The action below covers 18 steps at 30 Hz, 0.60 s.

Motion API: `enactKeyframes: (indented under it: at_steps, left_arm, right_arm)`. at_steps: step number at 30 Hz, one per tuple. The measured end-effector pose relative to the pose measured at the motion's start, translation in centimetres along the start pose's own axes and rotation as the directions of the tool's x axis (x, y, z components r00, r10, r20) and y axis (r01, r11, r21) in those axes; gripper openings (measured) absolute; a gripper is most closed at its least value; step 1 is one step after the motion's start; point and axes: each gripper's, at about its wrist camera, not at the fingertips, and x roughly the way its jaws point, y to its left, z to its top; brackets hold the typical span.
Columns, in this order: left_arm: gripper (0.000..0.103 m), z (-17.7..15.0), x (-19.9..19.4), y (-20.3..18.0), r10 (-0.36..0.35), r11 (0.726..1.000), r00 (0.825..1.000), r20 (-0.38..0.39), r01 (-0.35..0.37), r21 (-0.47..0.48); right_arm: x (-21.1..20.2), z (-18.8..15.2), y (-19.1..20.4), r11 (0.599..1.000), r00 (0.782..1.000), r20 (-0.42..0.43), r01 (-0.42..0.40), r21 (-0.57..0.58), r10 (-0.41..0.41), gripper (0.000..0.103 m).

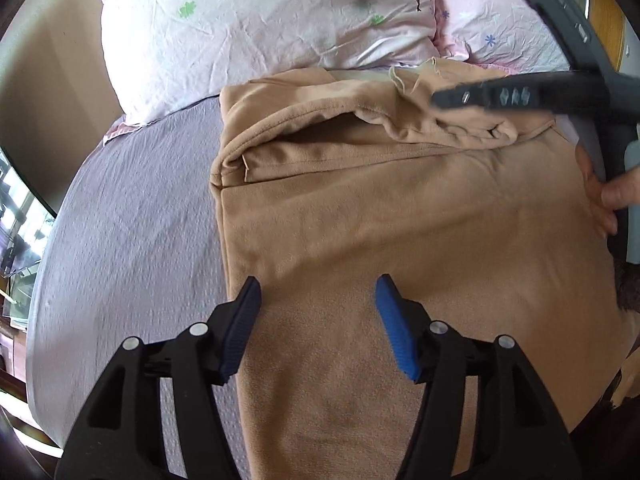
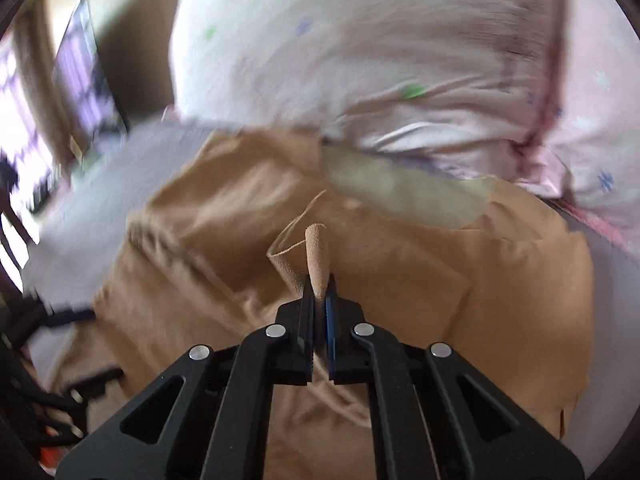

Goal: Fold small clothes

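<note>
A tan garment (image 1: 400,220) lies spread on a grey-purple bed sheet (image 1: 132,232), its far part folded over near the pillows. My left gripper (image 1: 318,294) is open and empty, hovering over the garment's near left edge. My right gripper (image 2: 320,292) is shut on a pinched fold of the tan garment (image 2: 316,256) and holds it above the rest of the cloth (image 2: 500,300). In the left wrist view the right gripper (image 1: 440,100) reaches in from the right over the garment's far edge. The right wrist view is blurred.
Two pale pink flowered pillows (image 1: 260,28) (image 1: 500,20) lie at the head of the bed behind the garment; they also show in the right wrist view (image 2: 360,60). The bed's left edge (image 1: 36,280) drops off toward a window. A hand (image 1: 604,196) holds the right gripper.
</note>
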Motion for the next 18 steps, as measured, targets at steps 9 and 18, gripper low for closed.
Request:
enactKeyframes:
  at_steps: [9,18]
  left_arm:
    - [0.062,-0.6,-0.3,0.9,-0.045,0.997,0.999,0.010,0.045,-0.057]
    - [0.071,-6.3,-7.0,6.9,-0.377,0.904,0.917,0.127,0.394,-0.165]
  right_arm:
    - [-8.5,-8.3,-19.2,0.680,0.988,0.058,0.056,0.731,-0.143,0.028]
    - [-18.6,-20.3,-16.9,0.759,0.948,0.183,-0.320,0.567,0.262,0.052]
